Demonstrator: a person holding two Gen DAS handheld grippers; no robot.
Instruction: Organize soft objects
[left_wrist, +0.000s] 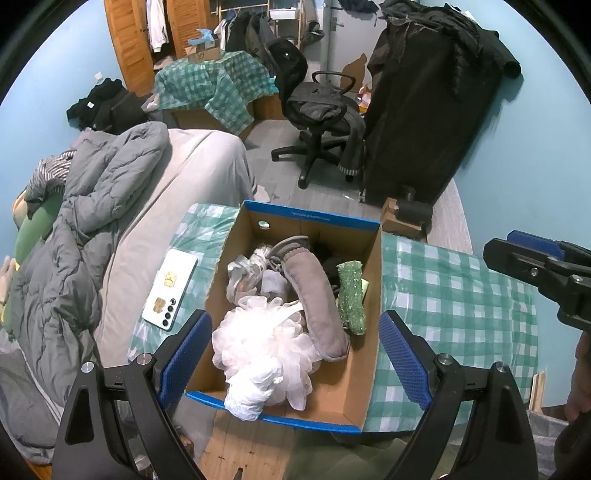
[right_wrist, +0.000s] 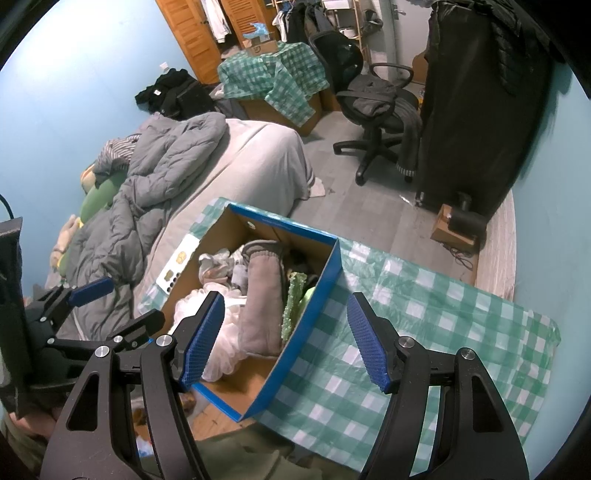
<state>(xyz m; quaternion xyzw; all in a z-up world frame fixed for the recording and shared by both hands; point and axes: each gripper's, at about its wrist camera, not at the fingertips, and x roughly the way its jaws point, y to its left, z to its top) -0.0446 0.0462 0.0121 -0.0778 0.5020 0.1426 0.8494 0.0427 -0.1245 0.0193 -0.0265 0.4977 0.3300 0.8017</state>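
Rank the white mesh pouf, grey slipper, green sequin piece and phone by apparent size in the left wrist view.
1. White mesh pouf, nearest the camera, so partly inflated.
2. Grey slipper.
3. Phone and green sequin piece look alike; not ranking them.

A: The cardboard box (left_wrist: 364, 295) is brown inside, blue outside, on a green-and-white checked tablecloth (left_wrist: 454, 291).

B: Inside: a white mesh bath pouf (left_wrist: 258, 339), a grey slipper (left_wrist: 319, 295), a sparkly green cloth (left_wrist: 351, 295). Beside it, a white phone (left_wrist: 170, 288). The wall (left_wrist: 535, 147) is pale blue.
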